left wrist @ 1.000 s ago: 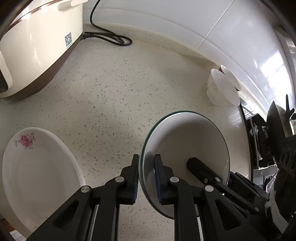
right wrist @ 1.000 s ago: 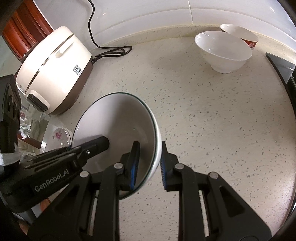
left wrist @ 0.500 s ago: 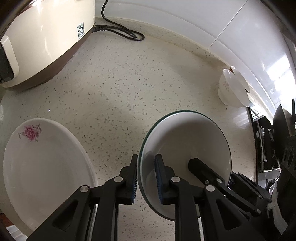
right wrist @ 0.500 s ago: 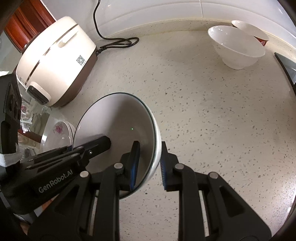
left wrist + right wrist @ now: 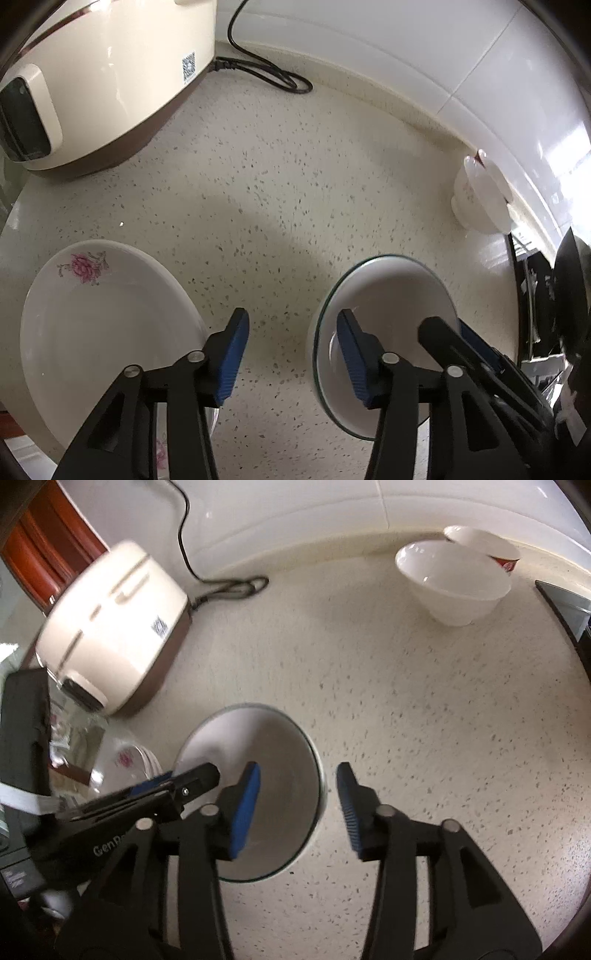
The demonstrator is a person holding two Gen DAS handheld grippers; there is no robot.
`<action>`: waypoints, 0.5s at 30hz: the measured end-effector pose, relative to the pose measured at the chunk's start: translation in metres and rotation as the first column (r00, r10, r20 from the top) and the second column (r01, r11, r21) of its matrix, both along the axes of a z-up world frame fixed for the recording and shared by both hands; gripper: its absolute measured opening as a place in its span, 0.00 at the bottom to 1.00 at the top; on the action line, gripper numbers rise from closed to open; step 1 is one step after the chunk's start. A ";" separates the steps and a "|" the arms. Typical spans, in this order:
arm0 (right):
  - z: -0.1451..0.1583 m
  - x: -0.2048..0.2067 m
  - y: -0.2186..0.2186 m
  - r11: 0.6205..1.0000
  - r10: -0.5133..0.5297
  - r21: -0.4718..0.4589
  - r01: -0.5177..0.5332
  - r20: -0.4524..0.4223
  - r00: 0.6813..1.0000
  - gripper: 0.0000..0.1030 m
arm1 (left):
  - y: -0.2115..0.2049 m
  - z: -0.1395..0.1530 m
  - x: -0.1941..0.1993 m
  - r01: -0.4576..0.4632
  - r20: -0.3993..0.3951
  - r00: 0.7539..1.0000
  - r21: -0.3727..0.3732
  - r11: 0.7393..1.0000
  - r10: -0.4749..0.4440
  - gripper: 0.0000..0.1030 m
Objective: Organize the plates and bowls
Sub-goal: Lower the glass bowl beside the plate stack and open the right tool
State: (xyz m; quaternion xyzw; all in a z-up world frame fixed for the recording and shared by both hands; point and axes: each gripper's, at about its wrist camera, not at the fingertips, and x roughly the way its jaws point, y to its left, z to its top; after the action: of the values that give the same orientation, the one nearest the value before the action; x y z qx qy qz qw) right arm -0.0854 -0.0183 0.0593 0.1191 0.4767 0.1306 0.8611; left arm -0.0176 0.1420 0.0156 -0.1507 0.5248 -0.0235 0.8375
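Both grippers have let go since half a second ago: then each clamped the rim of the green-rimmed bowl, now both sets of blue pads stand wide apart and grip nothing. Left gripper [image 5: 291, 354]: spread wide; its right pad sits inside the green-rimmed bowl [image 5: 391, 295] at the bowl's 9 o'clock rim, its left pad outside over bare counter, and contact with the rim cannot be judged. Right gripper [image 5: 297, 805]: spread equally wide, straddling the same bowl's [image 5: 273, 738] 3 o'clock rim, left pad inside the bowl, right pad outside; a visible gap on the outer side. Bowl rests upright on the speckled countertop [image 5: 280, 192], near the centre-front of both views. In the left wrist view the flowered plate [image 5: 99, 317] lies at 8 o'clock, apart from the bowl, partly beneath the gripper's left arm; the right wrist view shows it [image 5: 125, 760] at 9 o'clock, seemingly atop other plates, though that part is blurred. Rice cooker [image 5: 96, 74] stands at 10 o'clock, its black cord [image 5: 266, 70] looped along the wall. White bowl [image 5: 454, 579] stands at 1 o'clock in the right wrist view, with a red-marked bowl [image 5: 487, 546] just behind it, by the backsplash.
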 end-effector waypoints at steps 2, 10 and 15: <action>0.006 -0.003 -0.005 1.000 -0.012 0.023 0.012 0.030 0.999 0.54 | -0.001 0.005 -0.001 0.000 0.019 1.000 0.009 1.000 0.000 0.54; 0.016 -0.007 -0.021 0.997 -0.061 0.052 0.057 0.073 0.995 0.59 | -0.016 0.036 -0.008 0.021 0.142 0.989 0.047 0.999 -0.027 0.55; 0.017 -0.009 -0.030 0.995 -0.087 0.052 0.083 0.077 0.993 0.60 | -0.032 0.052 -0.009 0.043 0.215 0.975 0.063 0.997 -0.055 0.58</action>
State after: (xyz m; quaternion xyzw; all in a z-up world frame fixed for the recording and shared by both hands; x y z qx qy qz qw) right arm -0.0942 -0.0485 0.0764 0.1548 0.4332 0.1102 0.8810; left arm -0.0265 0.1101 0.0678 -0.1100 0.4344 -0.0452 0.8928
